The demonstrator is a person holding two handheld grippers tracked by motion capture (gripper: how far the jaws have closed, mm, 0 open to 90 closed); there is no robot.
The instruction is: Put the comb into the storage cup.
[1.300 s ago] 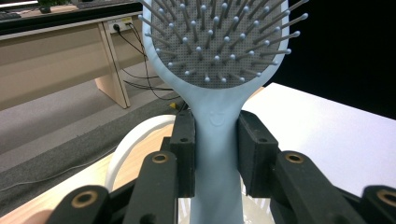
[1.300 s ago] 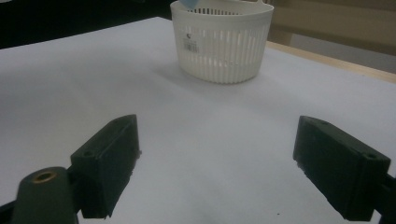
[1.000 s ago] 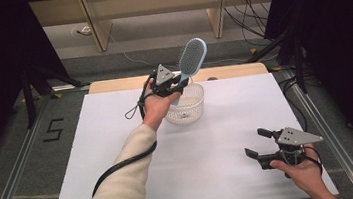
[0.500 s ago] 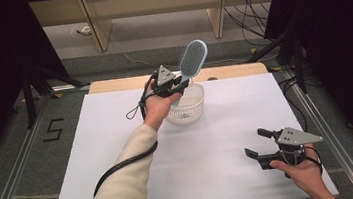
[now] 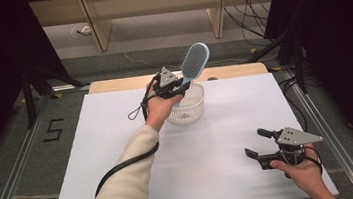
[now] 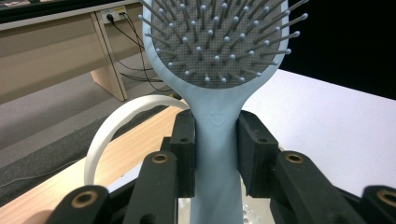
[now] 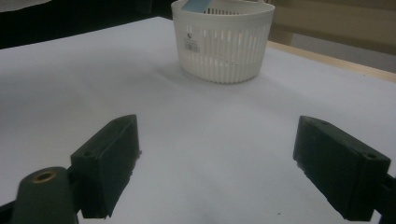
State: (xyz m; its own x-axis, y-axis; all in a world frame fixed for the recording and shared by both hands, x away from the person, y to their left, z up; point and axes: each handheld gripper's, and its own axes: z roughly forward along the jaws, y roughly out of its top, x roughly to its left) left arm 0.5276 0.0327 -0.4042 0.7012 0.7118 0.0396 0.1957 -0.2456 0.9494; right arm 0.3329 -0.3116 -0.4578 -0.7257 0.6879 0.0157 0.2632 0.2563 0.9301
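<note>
Nearest me, my right gripper (image 5: 256,144) hovers low over the white table (image 5: 223,174), its jaws spread wide with nothing between them. Farther off, my left gripper (image 5: 181,84) clamps the handle of the light-blue hairbrush (image 5: 194,61), holding it tilted, bristle head up, above the white basket (image 5: 185,106).

A pale blue hairbrush (image 5: 194,63) stands tilted, bristled head up, its handle down inside a white slotted basket (image 5: 188,109).
</note>
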